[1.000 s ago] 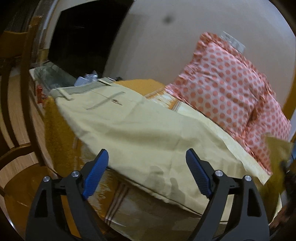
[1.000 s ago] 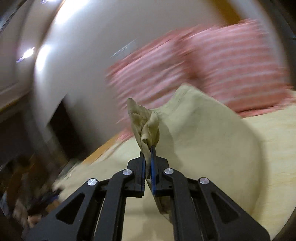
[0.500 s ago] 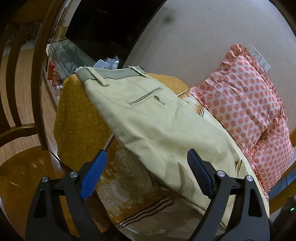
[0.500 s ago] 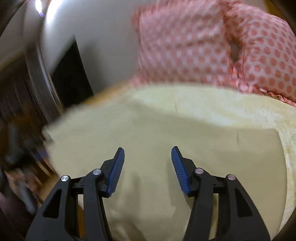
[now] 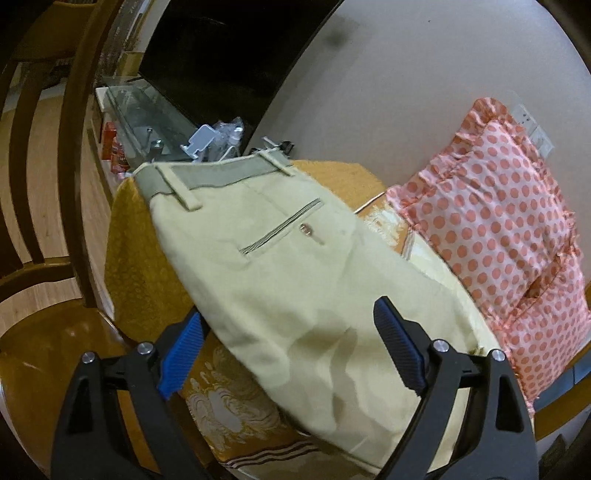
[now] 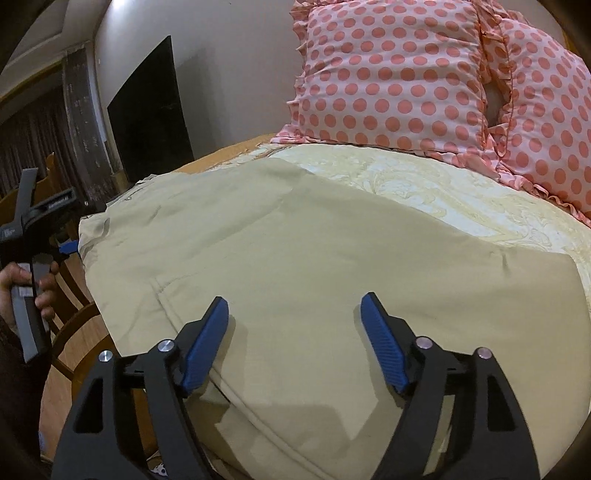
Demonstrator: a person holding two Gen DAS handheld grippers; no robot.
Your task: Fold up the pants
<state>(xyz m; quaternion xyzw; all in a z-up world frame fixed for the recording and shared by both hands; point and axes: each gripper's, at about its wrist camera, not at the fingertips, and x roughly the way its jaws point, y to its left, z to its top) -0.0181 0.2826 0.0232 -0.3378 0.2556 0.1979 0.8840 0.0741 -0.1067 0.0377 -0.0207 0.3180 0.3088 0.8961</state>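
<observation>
The pants (image 5: 280, 280) lie flat on the bed (image 6: 461, 192), near the dotted pillows (image 6: 399, 74). The left gripper (image 5: 288, 354) and right gripper (image 6: 295, 339) have fingers spread wide, holding nothing.

Warm, dim indoor light, yellowish cast in both views. Strong fisheye bowing; dark vignette at corners. Left wrist view: slight softness on the pants (image 5: 280, 280), faint finger shadows near the left gripper (image 5: 288, 354). Right wrist view sharper; right gripper (image 6: 295, 339) throws soft shadows onto cloth. Glare patch top left on the wall (image 6: 125, 14).
</observation>
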